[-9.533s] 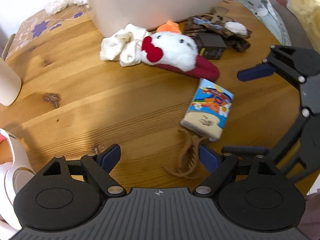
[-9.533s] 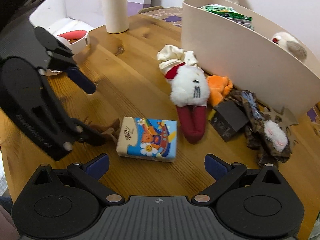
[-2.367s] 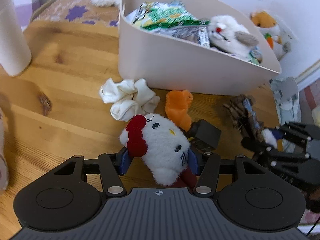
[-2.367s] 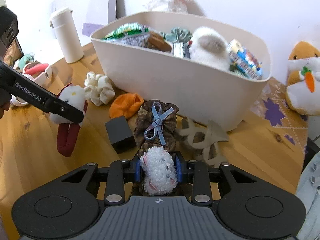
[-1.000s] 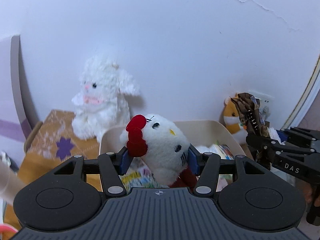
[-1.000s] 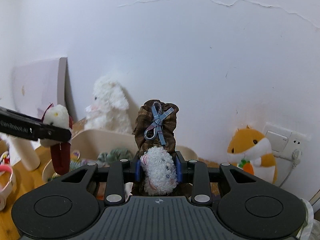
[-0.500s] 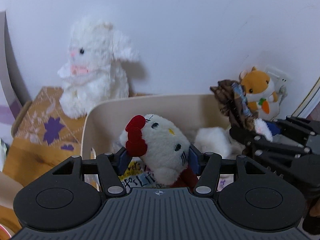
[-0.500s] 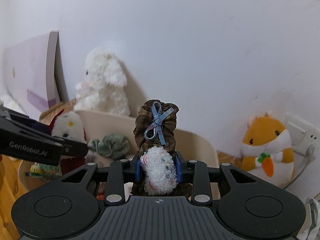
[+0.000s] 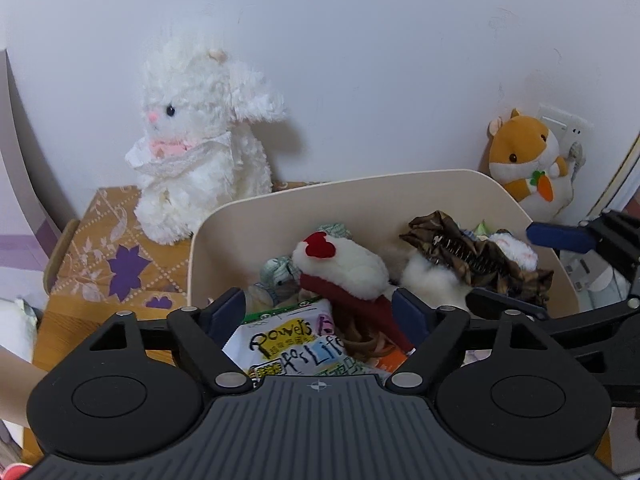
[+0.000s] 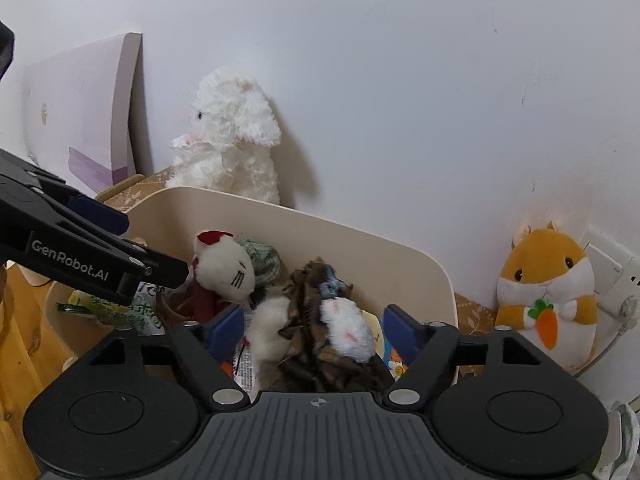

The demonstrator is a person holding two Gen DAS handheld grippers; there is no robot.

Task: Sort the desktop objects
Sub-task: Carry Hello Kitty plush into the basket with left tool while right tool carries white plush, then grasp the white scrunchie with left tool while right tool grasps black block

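**Two tongs over one full bin, both spread wide**

One cream bin (image 9: pixel 400 184) stands against the white wall, and both tongs hang above its open top. The left tongs (image 9: pixel 320 312) are spread apart and grip nothing; the white cat plush with the red bow (image 9: pixel 344 264) lies loose in the bin between and beyond the blue pads. The right tongs (image 10: pixel 314 332) are likewise parted, with the brown plaid hair clip (image 10: pixel 312 292) and its one white fluffy ball lying free on the pile just ahead.

Also in the bin: one green snack packet (image 9: pixel 292 340), one green scrunchie (image 10: pixel 260 260), one tan claw clip (image 9: pixel 360 340).

Outside it sit two plush toys: one white rabbit (image 9: pixel 200 136) behind the bin's far left rim, one orange hamster (image 10: pixel 548 288) beyond the right rim, near a wall socket. The bin is heaped close to its rim; the wooden worktop (image 9: pixel 48 332) shows at its left.
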